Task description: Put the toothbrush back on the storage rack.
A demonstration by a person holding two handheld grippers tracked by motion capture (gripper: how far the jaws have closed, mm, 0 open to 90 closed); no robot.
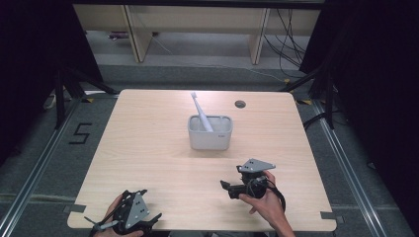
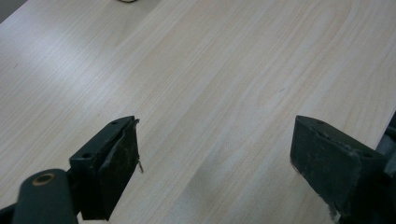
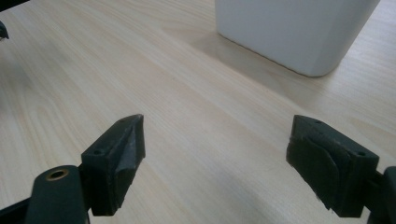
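Observation:
A white rectangular tub stands at the middle of the light wooden table. A white toothbrush-like stick leans in it, head up and pointing to the far left. My right gripper is held in a hand near the front right, a short way in front of the tub. In the right gripper view the gripper is open above bare wood, with the tub ahead and to the right. My left gripper rests at the front left edge; its jaws are open with nothing between them.
A round cable hole sits in the table top behind the tub on the right. Beyond the table are wooden furniture legs and loose cables on the floor. Dark stands flank both sides.

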